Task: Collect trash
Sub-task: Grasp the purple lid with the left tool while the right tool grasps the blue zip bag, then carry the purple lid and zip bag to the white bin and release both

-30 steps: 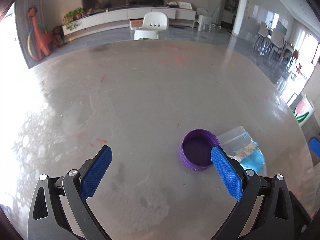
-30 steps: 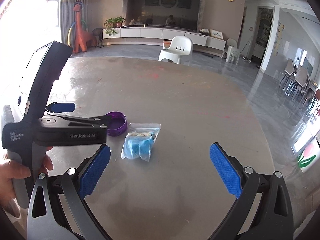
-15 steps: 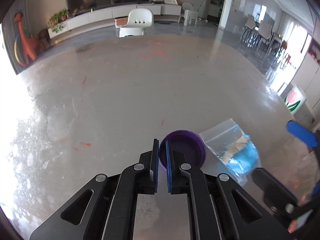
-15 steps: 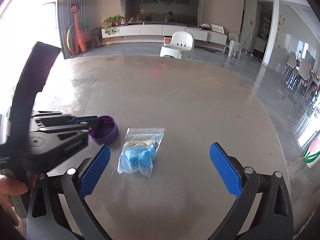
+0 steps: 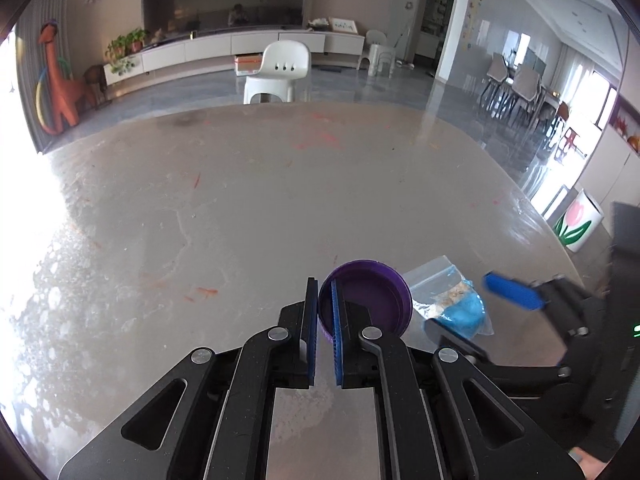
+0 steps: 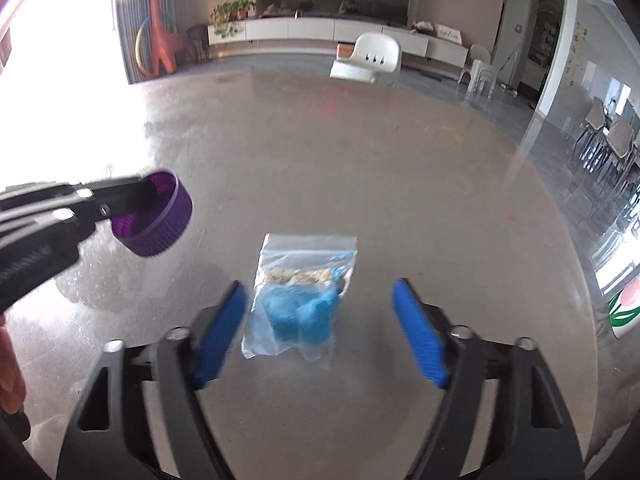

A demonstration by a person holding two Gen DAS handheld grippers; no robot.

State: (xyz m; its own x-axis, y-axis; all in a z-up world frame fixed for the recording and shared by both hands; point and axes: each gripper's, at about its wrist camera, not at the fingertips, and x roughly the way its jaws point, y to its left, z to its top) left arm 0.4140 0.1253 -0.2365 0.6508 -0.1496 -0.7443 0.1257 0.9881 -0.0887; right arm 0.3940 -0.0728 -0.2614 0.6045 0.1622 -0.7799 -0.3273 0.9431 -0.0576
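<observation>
My left gripper (image 5: 325, 304) is shut on the rim of a purple lid (image 5: 372, 294) and holds it tilted, off the table; the lid shows at the left of the right wrist view (image 6: 160, 216). A clear zip bag with blue and beige scraps (image 6: 302, 294) lies flat on the table, right of the lid in the left wrist view (image 5: 452, 302). My right gripper (image 6: 320, 320) is open, its blue pads on either side of the bag's near half. It also shows at the right of the left wrist view (image 5: 472, 308).
The round grey-brown table (image 6: 380, 168) has faint red marks. A white plastic chair (image 5: 280, 70) stands beyond its far edge. A white bin with a tulip picture (image 5: 578, 222) stands on the floor at the right.
My left gripper closed on the purple lid's rim and lifted it off the table. My right gripper moved forward and narrowed around the zip bag.
</observation>
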